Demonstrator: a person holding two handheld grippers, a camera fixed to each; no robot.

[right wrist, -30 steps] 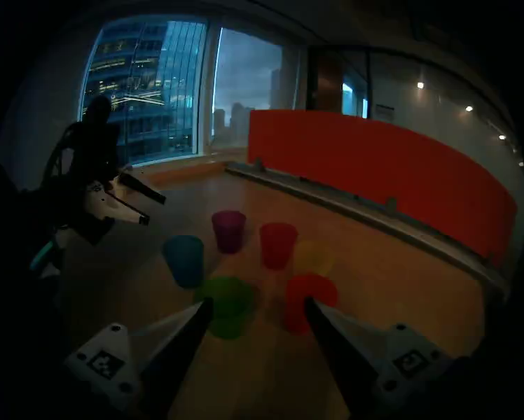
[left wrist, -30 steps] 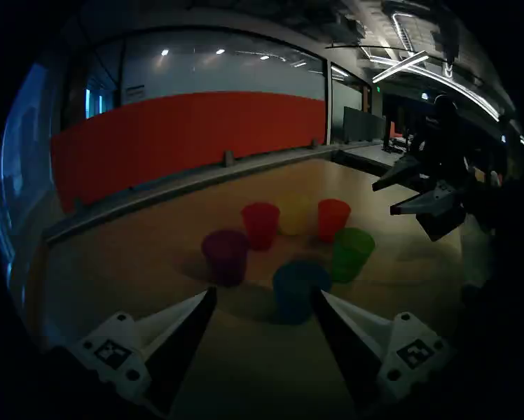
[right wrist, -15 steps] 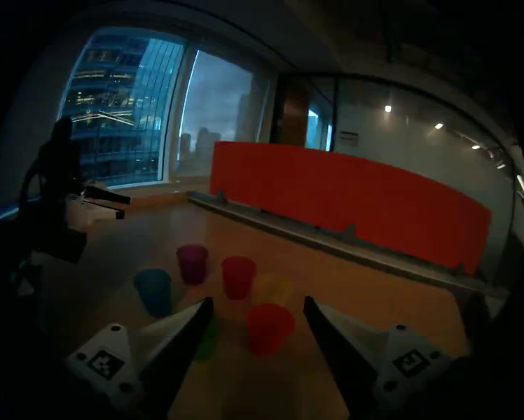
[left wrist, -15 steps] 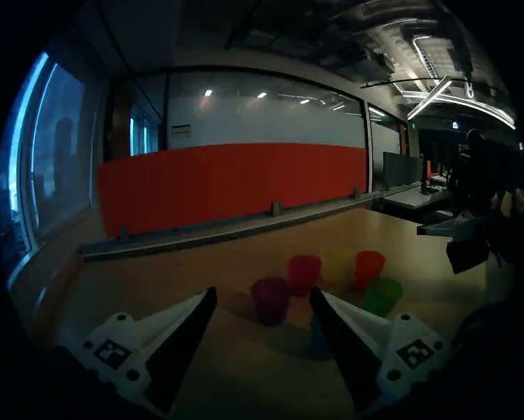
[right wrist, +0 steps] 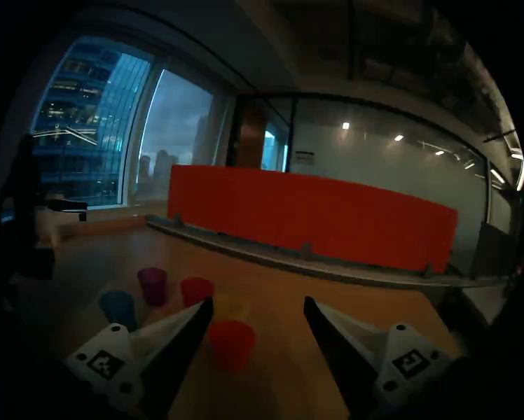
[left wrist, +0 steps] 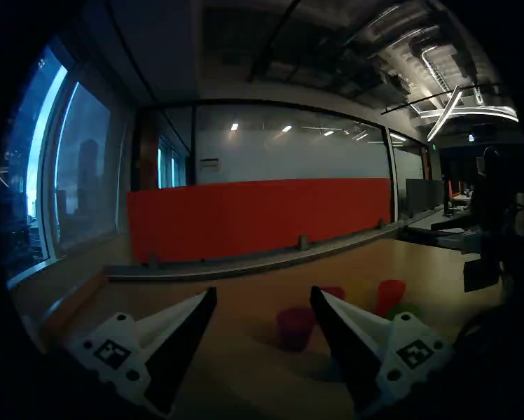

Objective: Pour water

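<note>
1. Left gripper view: finds the left tongs spread wide and gripping nothing, held high and aimed level across the worktop. Catches the purple cup low between the fingers but well beyond them, with the orange-red cup and a sliver of the green cup off to the right. Backs the cluster with the red partition.
2. Right gripper view: finds the right tongs equally wide and empty. Places the orange-red cup nearest, between the fingers yet untouched. Ranges the yellow cup, red cup, purple cup and blue cup behind and leftward.
3. Judging from both: looks like pouring not yet begun. Suits closing round a cup wall, that wide spread. Probably groups the cups tightly to keep source and receiver near. Cannot tell which cup, if any, holds water.
</note>
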